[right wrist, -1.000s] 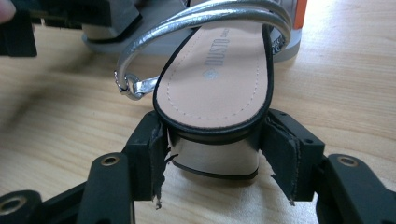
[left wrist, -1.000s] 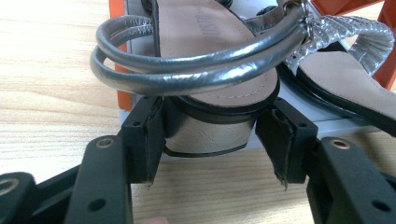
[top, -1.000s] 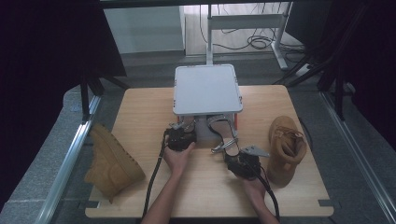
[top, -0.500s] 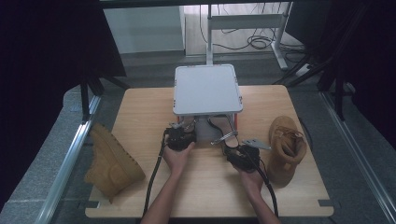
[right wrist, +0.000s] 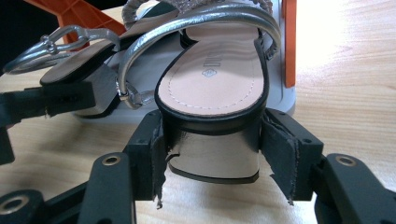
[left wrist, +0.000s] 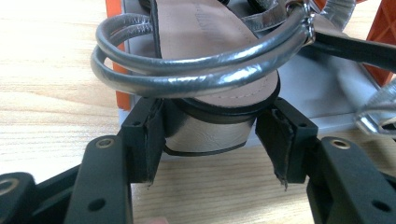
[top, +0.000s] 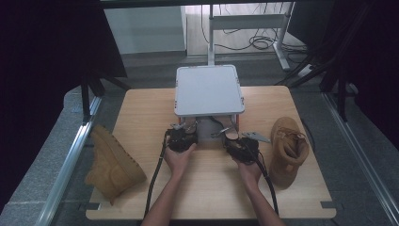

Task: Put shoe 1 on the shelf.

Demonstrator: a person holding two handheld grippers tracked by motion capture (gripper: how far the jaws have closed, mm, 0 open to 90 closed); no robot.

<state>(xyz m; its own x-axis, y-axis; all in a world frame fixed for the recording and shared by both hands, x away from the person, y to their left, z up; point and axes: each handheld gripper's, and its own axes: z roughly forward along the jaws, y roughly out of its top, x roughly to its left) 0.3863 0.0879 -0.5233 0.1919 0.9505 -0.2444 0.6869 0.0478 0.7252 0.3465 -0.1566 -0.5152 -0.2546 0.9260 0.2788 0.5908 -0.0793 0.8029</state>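
Two silver strappy sandals with block heels lie toe-first on the low grey shelf (left wrist: 322, 93) under a grey rack (top: 209, 89) with orange legs (right wrist: 289, 42). My left gripper (left wrist: 210, 140) is shut on the heel of the left sandal (left wrist: 187, 74), a pad against each side. My right gripper (right wrist: 212, 154) clamps the heel of the right sandal (right wrist: 210, 79) the same way. In the high view, the left gripper (top: 181, 136) and right gripper (top: 235, 141) sit side by side at the rack's front edge. The left sandal (right wrist: 74, 60) also shows in the right gripper view.
A tan boot (top: 113, 165) lies on its side at the table's left edge. A second tan boot (top: 287, 150) stands upright at the right, close to my right hand. The wooden table (top: 207, 197) stretches in front of the rack.
My right gripper has moved forward and a little left toward the rack, carrying its sandal along. The left gripper has kept still.
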